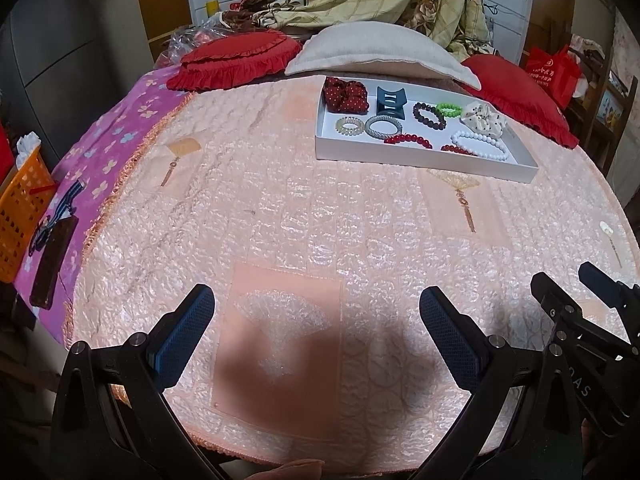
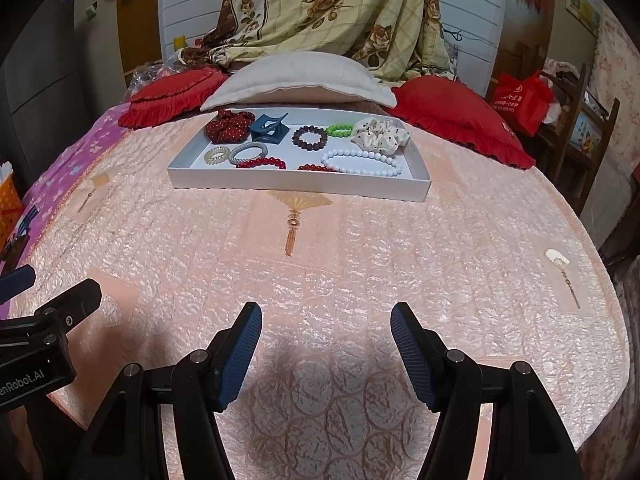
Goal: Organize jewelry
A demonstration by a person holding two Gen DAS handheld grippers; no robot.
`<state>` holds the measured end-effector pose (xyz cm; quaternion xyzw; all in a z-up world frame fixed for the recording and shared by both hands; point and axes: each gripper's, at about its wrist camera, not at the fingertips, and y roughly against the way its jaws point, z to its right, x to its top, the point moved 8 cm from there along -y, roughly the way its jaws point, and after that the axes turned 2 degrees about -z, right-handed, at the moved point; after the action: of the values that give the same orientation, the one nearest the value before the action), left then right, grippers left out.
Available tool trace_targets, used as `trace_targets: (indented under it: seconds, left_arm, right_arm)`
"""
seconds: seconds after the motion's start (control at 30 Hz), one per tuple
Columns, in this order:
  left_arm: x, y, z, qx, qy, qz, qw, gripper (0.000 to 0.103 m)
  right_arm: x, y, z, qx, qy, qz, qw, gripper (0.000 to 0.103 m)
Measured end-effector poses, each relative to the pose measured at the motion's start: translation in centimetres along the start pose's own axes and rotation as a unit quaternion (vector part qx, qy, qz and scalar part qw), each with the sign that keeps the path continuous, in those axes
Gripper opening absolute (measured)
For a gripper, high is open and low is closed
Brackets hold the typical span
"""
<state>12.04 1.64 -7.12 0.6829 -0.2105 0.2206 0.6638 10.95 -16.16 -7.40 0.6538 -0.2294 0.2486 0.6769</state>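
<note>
Two wrist views over a bed spread with a peach quilt (image 1: pixel 304 208). Left gripper (image 1: pixel 316 312): jaws wide apart, holding nothing, low over the near edge of the quilt. Right gripper (image 2: pixel 326 332): jaws likewise apart and empty, close beside the left one. All the jewelry in view lies in a shallow white tray (image 2: pixel 296 190) at the far end of the quilt, just before a grey pillow (image 2: pixel 296 80) flanked by red cushions. Tray contents, left to right: a dark red dotted scrunchie (image 2: pixel 230 124), a clear coil band (image 2: pixel 216 156), a grey coil band (image 2: pixel 250 152), a blue claw clip (image 2: pixel 269 127), a red bead bracelet (image 2: pixel 262 163), a dark brown bead bracelet (image 2: pixel 310 137), a green bead bracelet (image 2: pixel 339 131), a white bead bracelet (image 2: pixel 362 162) overlapping a second red bracelet (image 2: pixel 310 168), and a cream dotted scrunchie (image 2: pixel 380 134). The tray's long axis runs across both views, well apart from both grippers. In the right wrist view it sits ahead and slightly left of the jaws; in the left wrist view, ahead and to the right, so the right gripper appears the more squarely placed. The left view alone shows an orange basket (image 1: pixel 20 216) beside the bed. Nothing lies loose on the quilt; this fits either a finished sorting or pieces awaiting rearrangement within the tray.
</note>
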Motion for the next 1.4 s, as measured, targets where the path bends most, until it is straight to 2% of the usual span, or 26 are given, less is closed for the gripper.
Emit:
trace_targets:
  seconds: [1.0, 1.4]
  left_arm:
    - [-0.18, -0.44, 0.11, -0.001, 0.0, -0.009, 1.0, 0.103]
    - [0.73, -0.66, -0.78, 0.001, 0.01, -0.007, 0.9999, 0.103]
  right_arm:
    - [-0.08, -0.26, -0.37, 0.006, 0.002, -0.001, 1.0, 0.065]
    - [0.35, -0.77, -0.27, 0.006, 0.003, 0.001, 1.0, 0.065]
